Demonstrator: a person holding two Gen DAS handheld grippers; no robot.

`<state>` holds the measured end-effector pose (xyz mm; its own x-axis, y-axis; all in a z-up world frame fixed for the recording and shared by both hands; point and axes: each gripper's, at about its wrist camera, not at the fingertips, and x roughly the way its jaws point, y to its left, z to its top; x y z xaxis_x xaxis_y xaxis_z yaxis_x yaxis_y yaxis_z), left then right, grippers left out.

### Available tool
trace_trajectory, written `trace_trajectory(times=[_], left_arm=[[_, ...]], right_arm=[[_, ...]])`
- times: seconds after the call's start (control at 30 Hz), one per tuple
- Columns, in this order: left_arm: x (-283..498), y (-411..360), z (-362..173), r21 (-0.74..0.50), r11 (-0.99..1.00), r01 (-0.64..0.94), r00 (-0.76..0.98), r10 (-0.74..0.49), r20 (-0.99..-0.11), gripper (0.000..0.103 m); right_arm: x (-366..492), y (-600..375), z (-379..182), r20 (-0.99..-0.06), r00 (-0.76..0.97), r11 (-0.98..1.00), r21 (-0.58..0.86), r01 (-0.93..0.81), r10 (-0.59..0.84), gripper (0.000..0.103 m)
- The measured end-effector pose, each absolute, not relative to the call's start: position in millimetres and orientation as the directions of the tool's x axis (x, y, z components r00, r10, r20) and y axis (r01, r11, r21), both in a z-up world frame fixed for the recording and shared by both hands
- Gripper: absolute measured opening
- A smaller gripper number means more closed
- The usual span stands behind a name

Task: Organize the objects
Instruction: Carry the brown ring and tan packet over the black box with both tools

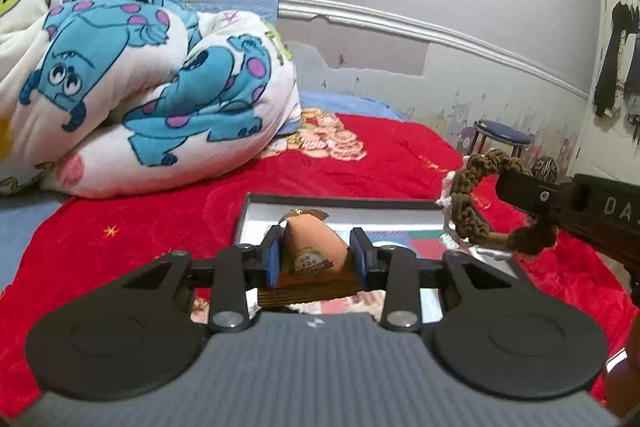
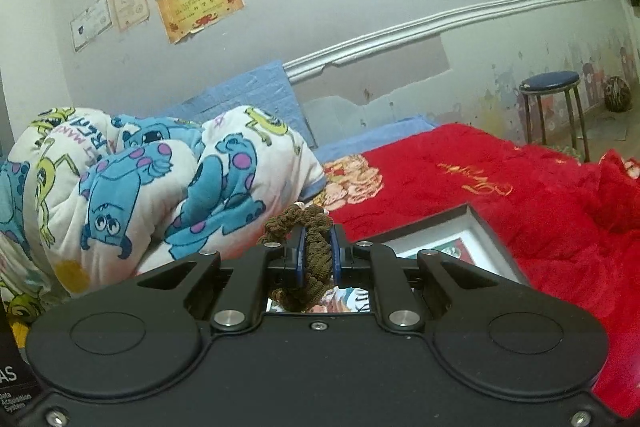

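My left claw is closed on a brown snack packet; its label is unreadable. My right claw pinches a brown scrunchie above the tray, perhaps.

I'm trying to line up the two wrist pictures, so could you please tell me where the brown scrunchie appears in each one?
Left wrist view: brown scrunchie at right of centre, held by the right gripper above the tray's right corner.
Right wrist view: brown scrunchie dead centre, pinched between the blue pads.
Shared landmark: the monster-print quilt on the red blanket.
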<state>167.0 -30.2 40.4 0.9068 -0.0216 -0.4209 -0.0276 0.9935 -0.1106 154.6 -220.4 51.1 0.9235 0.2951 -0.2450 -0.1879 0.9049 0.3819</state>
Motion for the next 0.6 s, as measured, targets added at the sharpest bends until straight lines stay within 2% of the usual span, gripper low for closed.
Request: trace_trajectory(times=[0.23, 0.4, 0.6], left_arm=[[186.2, -58.0, 51.8, -0.119, 0.993, 0.000, 0.911, -0.049, -0.409, 0.040], [195.7, -75.6, 62.0, -0.123, 0.992, 0.010, 0.936, -0.052, -0.349, 0.040], [210.5, -81.5, 51.9, -0.159, 0.987, 0.026, 0.931, -0.082, -0.356, 0.040]], right_arm=[[154.8, -251.8, 61.2, -0.197, 0.923, 0.861, 0.464, -0.208, 0.330, 0.013], [159.7, -270.0, 58.4, -0.204, 0.935, 0.871, 0.461, -0.170, 0.290, 0.013], [165.9, -291.2, 40.3, -0.229, 0.941, 0.871, 0.479, -0.113, 0.248, 0.013]])
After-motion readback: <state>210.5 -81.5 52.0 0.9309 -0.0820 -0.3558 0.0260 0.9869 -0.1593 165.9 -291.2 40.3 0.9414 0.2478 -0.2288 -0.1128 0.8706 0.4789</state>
